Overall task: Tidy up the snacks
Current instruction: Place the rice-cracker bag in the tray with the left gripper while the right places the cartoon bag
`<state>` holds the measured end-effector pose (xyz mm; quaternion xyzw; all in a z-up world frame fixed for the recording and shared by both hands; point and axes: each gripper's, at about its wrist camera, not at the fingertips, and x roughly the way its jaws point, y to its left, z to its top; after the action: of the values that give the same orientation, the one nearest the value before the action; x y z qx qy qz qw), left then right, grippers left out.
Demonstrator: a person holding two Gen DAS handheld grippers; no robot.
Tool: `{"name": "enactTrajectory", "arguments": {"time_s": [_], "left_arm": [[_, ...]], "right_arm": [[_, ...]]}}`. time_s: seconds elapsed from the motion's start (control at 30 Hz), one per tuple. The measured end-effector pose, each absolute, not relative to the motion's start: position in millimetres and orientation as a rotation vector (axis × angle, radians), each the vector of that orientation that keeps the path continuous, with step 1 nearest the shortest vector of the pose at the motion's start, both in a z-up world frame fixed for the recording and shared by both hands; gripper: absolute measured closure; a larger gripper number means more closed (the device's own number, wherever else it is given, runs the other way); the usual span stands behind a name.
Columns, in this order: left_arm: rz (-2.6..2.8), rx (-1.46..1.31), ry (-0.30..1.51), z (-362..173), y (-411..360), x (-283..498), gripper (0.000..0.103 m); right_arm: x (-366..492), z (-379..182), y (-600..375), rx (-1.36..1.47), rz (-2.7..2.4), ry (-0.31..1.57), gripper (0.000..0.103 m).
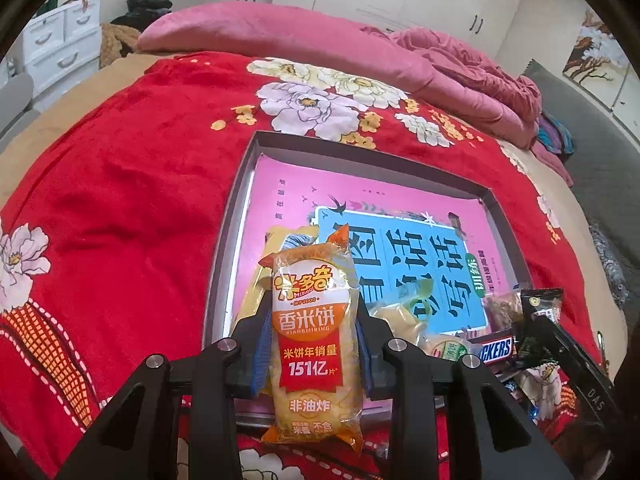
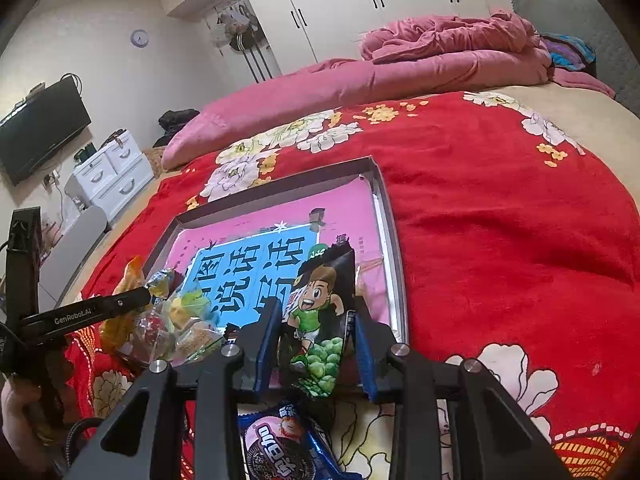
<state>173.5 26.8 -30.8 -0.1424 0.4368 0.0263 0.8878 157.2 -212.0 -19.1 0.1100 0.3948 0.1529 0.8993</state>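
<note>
My left gripper (image 1: pixel 312 312) is shut on an orange-and-yellow rice cracker pack (image 1: pixel 314 336), held upright over the near edge of a grey tray (image 1: pixel 236 216) lined with a pink-and-blue sheet. My right gripper (image 2: pixel 316 320) is shut on a black snack packet with a cartoon boy in green (image 2: pixel 320 312), held above the same tray (image 2: pixel 390 232) at its near right part. A pile of small snacks (image 2: pixel 176 320) lies at the tray's near left corner. The same pile (image 1: pixel 500 336), including a Snickers bar (image 1: pixel 496 350), appears in the left wrist view.
A blue Oreo pack (image 2: pixel 276 448) lies on the red floral blanket (image 2: pixel 500 220) below my right gripper. A pink quilt (image 1: pixel 320 36) is bunched at the far side of the bed. White drawers (image 2: pixel 108 176) and a wall TV (image 2: pixel 36 132) stand beyond.
</note>
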Motion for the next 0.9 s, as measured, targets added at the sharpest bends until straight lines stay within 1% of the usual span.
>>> {"name": "enactTrajectory", "arguments": {"time_s": [0.07, 0.13, 0.27, 0.33, 0.4, 0.5, 0.67, 0.83, 0.9], "left_arm": [[0.051, -0.302, 0.909, -30, 27, 172, 0.067], [0.051, -0.304, 0.912, -30, 27, 172, 0.067], [0.054, -0.307, 0.916, -29, 28, 171, 0.066], [0.055, -0.307, 0.918, -28, 29, 170, 0.064], [0.053, -0.308, 0.916, -27, 29, 169, 0.063], [0.05, -0.312, 0.913, -25, 29, 167, 0.057], [0.051, -0.304, 0.907, -20, 28, 164, 0.055], [0.053, -0.306, 0.899, -16, 29, 160, 0.048], [0.051, -0.306, 0.895, -14, 29, 158, 0.048]], "right_arm": [[157, -18, -213, 0.228, 0.308, 0.813, 0.066], [157, -17, -215, 0.235, 0.303, 0.808, 0.06], [156, -17, -220, 0.246, 0.287, 0.808, 0.059], [156, -17, -222, 0.254, 0.281, 0.808, 0.055], [155, -15, -224, 0.261, 0.276, 0.798, 0.055], [155, -13, -227, 0.264, 0.272, 0.791, 0.051], [153, -9, -229, 0.267, 0.265, 0.774, 0.05], [152, -7, -234, 0.281, 0.258, 0.765, 0.047], [151, -6, -236, 0.281, 0.252, 0.764, 0.047]]}}
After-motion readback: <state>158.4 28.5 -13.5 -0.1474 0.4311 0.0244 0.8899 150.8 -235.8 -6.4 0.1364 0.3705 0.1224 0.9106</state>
